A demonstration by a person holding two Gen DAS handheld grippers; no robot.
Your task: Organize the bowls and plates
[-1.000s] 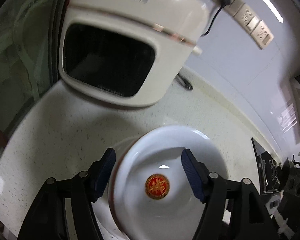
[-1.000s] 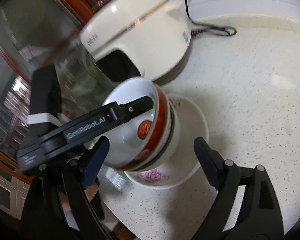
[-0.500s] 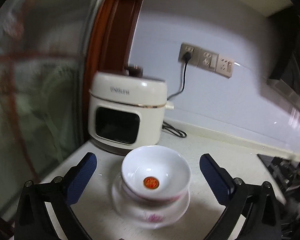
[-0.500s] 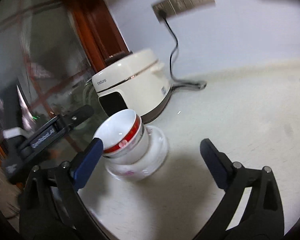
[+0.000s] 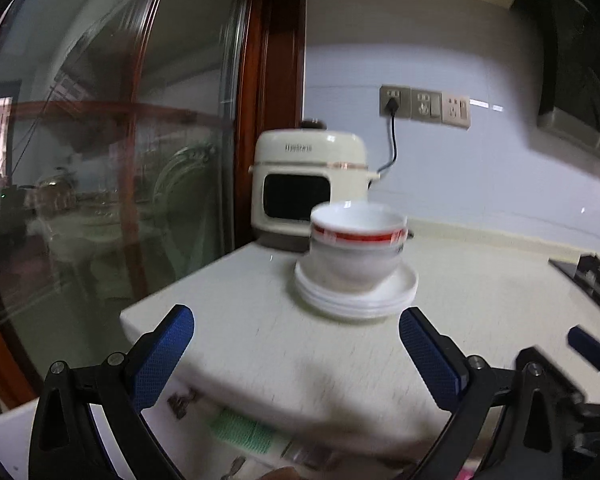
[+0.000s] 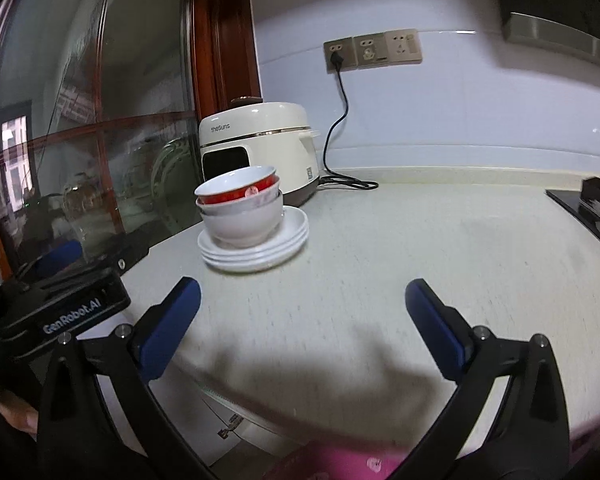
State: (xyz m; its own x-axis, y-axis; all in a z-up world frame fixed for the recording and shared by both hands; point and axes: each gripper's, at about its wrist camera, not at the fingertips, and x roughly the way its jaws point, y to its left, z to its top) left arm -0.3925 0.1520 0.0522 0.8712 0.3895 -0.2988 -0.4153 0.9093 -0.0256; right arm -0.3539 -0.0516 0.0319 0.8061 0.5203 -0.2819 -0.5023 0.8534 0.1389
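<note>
Left tongs (image 5: 296, 356) blurred, gaping empty; stacked bowls (image 5: 358, 248) smeared.

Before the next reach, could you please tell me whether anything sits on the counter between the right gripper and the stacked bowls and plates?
Nothing visible does. The right gripper is open and empty, and only bare countertop lies between it and the bowls stacked on the plates.

Home kitchen, speckled countertop (image 6: 380, 240), plugged-in rice cooker (image 6: 260, 140), wall sockets (image 6: 374, 50), hob edge (image 6: 592, 204)
</note>
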